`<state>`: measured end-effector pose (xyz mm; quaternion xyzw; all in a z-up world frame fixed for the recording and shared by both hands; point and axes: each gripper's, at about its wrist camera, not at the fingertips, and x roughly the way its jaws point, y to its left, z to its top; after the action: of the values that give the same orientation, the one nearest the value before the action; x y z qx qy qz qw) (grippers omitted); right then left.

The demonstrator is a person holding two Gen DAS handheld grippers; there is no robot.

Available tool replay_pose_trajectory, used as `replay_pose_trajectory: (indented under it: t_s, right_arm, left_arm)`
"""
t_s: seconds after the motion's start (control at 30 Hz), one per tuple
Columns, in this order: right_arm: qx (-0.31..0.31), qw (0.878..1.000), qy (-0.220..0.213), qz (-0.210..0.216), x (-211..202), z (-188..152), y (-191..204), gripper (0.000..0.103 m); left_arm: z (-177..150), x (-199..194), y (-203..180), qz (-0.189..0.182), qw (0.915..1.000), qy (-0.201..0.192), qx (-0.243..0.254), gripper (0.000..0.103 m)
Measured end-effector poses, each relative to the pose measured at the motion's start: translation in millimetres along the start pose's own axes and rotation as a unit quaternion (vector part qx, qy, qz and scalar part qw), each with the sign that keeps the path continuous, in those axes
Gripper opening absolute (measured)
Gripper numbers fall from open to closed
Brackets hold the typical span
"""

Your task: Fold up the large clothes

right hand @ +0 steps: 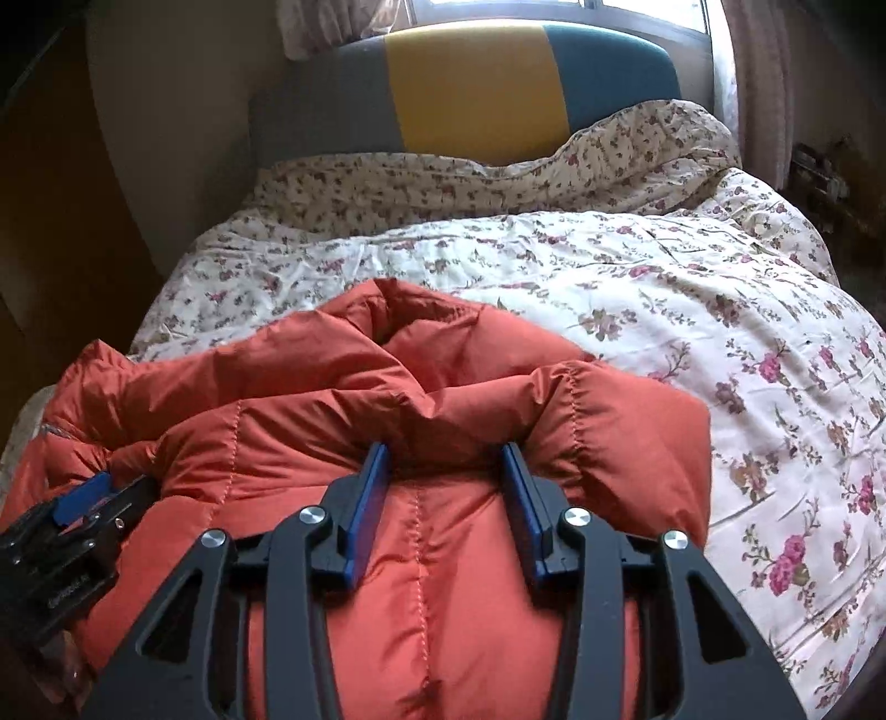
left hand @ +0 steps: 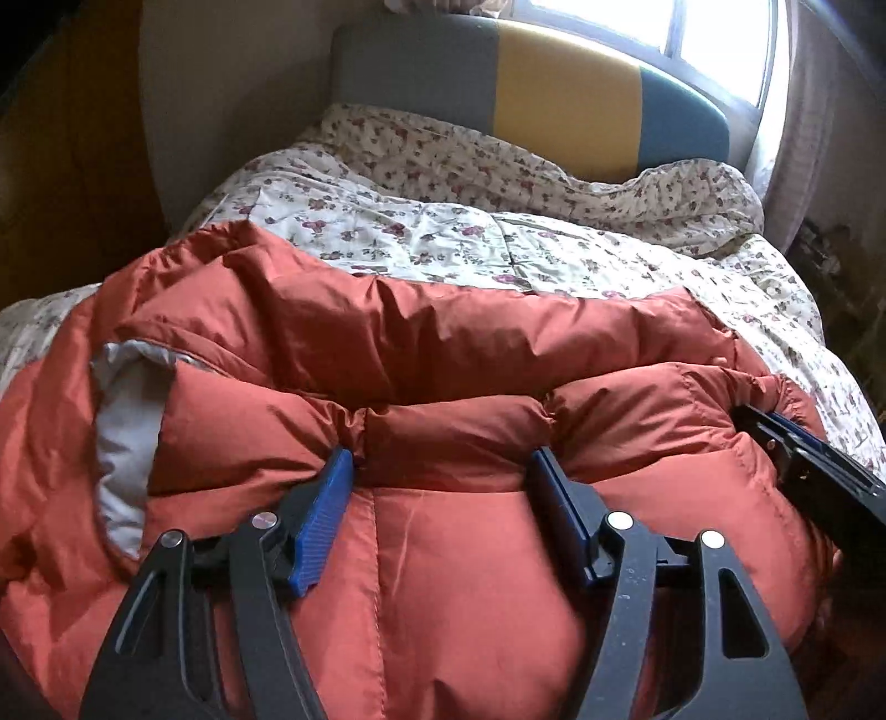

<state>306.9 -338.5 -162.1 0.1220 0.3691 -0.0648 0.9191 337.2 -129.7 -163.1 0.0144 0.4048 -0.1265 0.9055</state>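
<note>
A puffy orange-red down jacket lies bunched on a floral bed; its pale grey lining shows at the left. It also fills the near part of the right wrist view. My left gripper has its blue pads wide apart, pressed into a thick roll of the jacket that sits between them. My right gripper stands the same way on the jacket's right end. Each gripper shows in the other's view: the right one at the far right, the left one at the lower left.
The bed's floral quilt spreads beyond the jacket and to the right. A grey, yellow and teal headboard stands at the far end under a bright window. A dark wooden wall runs along the left.
</note>
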Motion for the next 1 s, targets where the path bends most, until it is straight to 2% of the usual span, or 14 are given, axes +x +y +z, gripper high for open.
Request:
replay_pose_trajectory:
  t_s: [0.3,0.43,0.47,0.53,0.6,0.73,0.87,1.0]
  right_arm:
    - [0.003,1.0,-0.002,0.005,1.5,-1.9,-3.4,0.041]
    - [0.032,0.999,-0.006,0.029,-17.3,-6.2,-13.1,0.042]
    - [0.04,0.999,-0.012,0.034,-25.9,-8.4,-15.1,0.042]
    - [0.048,0.998,-0.014,0.043,-40.4,-16.8,-14.2,0.044]
    - [0.044,0.998,-0.007,0.051,-45.6,-31.7,-11.5,0.044]
    - [0.02,0.999,-0.002,0.03,-37.6,-50.0,-4.8,0.044]
    - [0.011,1.0,0.009,0.019,-22.1,-56.3,-2.1,0.044]
    - [-0.01,1.0,0.01,-0.005,-17.7,-59.9,6.8,0.044]
  left_arm:
    - [-3.1,5.1,-1.7,-0.002,1.0,0.002,0.001,0.066]
    - [-5.0,-9.2,0.4,-0.005,0.9999,0.012,0.01,0.067]
    - [-7.2,-16.5,1.0,-0.004,0.9998,0.011,0.015,0.069]
    - [-11.9,-32.3,3.5,0.006,0.9998,0.0,0.02,0.08]
    - [-16.7,-45.1,9.9,0.021,0.9997,-0.012,0.008,0.08]
    - [-23.2,-45.6,22.6,0.03,0.9993,0.0,-0.021,0.081]
    - [-30.2,-30.5,15.7,0.045,0.9988,0.012,0.012,0.082]
    - [-32.5,-23.6,14.6,0.052,0.9984,0.015,0.019,0.082]
